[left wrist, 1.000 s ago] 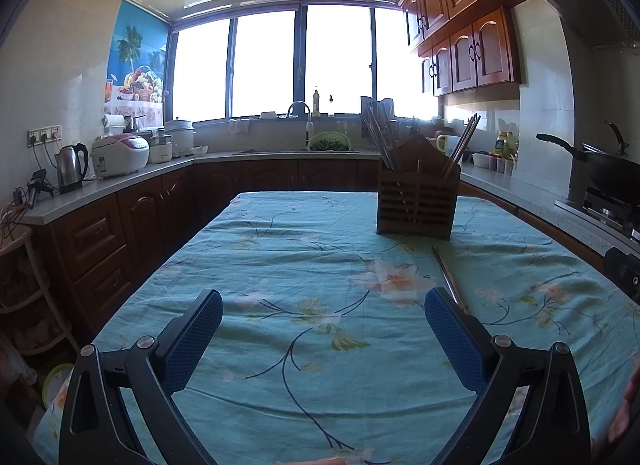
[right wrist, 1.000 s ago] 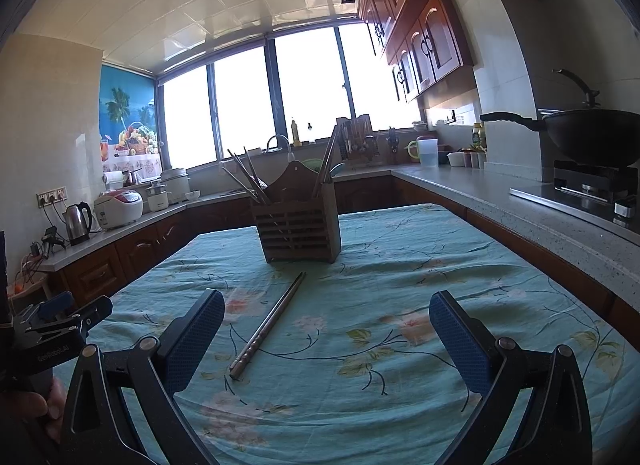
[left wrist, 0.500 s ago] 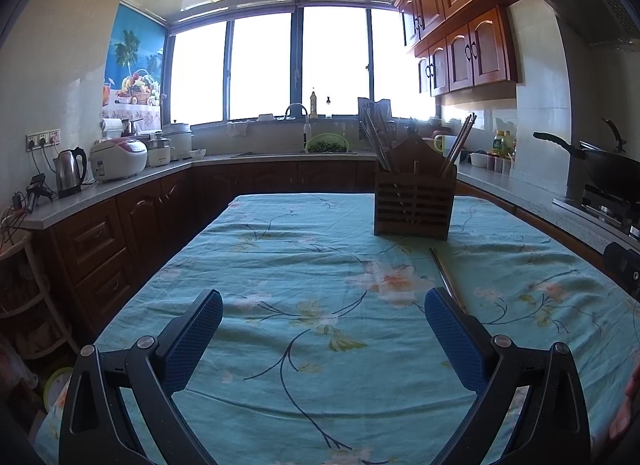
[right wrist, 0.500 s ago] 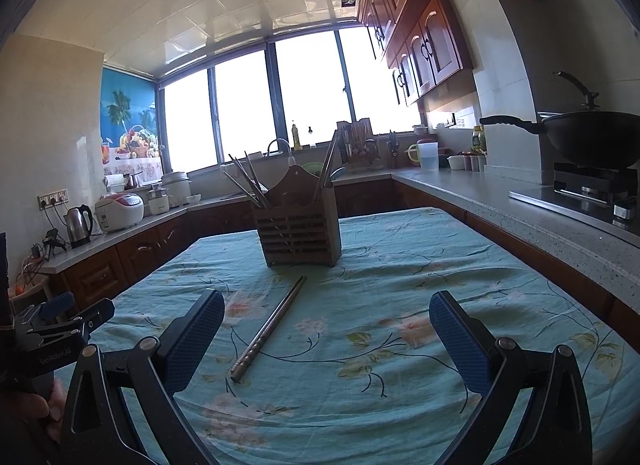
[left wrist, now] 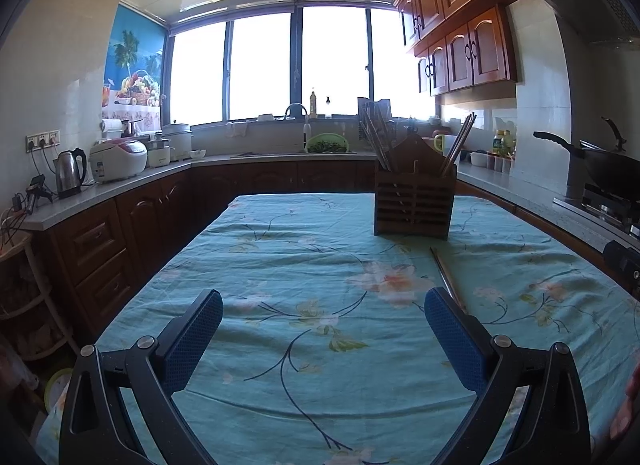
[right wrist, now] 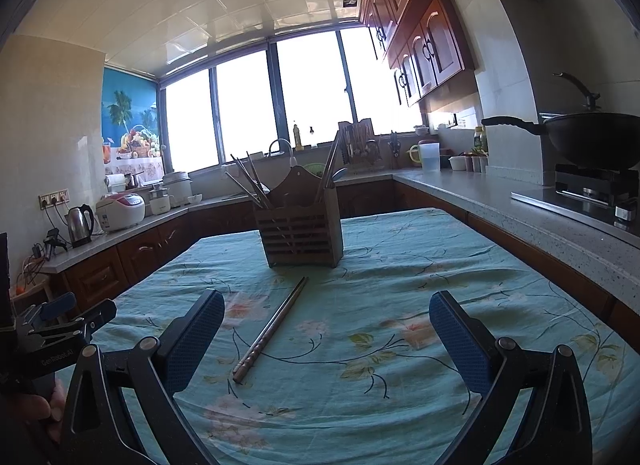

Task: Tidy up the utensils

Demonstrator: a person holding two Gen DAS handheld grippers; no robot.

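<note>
In the left wrist view the left gripper (left wrist: 323, 317) gapes wide and empty at lower centre, the chopsticks (left wrist: 446, 275) right of centre below the wooden holder (left wrist: 414, 201); in the right wrist view the right gripper (right wrist: 326, 317) is equally wide and empty, the chopsticks (right wrist: 272, 329) lying centre-left, where the thin paired sticks could roll or split if pinched off-centre.

Blown-out windows (left wrist: 296, 65) — dim, warped edges

One legible marking found. In the right wrist view, the black body of the left gripper (right wrist: 60, 329) at the lower left edge carries white lettering reading "GenRobot.AI", running along its arm just above the holding hand (right wrist: 38, 405). The rice cooker (right wrist: 120, 211) on the counter bears a front label, too small to read. No other text, brand, number or sign is legible in either view.
</note>
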